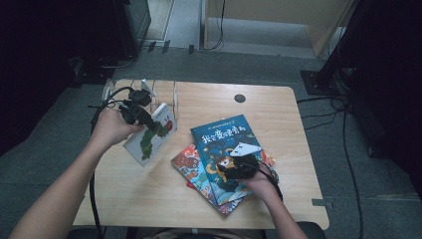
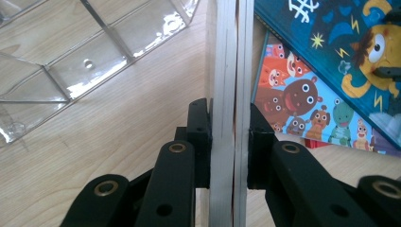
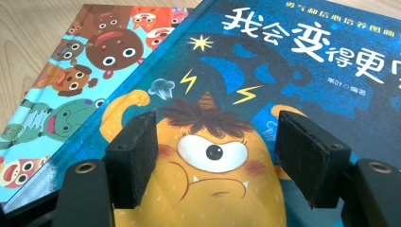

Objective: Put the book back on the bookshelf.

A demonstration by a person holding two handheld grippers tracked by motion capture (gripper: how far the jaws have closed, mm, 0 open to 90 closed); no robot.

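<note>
High view: left gripper (image 1: 141,115) holds caterpillar picture book (image 1: 152,134) tilted on edge on tabletop (image 1: 149,189), beside clear acrylic rack (image 1: 149,92).
Left gripper view: fingers (image 2: 198,137) clamped on book's edge.
Right gripper view: fingers (image 3: 135,156) open, over blue monster book (image 3: 283,85) stacked on animal book (image 3: 75,71).

Our forearms are bare, with no sleeves in sight. We carry a black left gripper (image 1: 141,118) and a black right gripper (image 1: 238,168). The right one bears a pale three-cornered plate (image 1: 245,149) on top. Black cables (image 1: 102,107) loop from each body. Our fingers (image 3: 132,158) are matte black blocks with rough dark pads, on glossy black links pinned by brass-ringed rivets (image 2: 177,148) and small screw holes.
</note>
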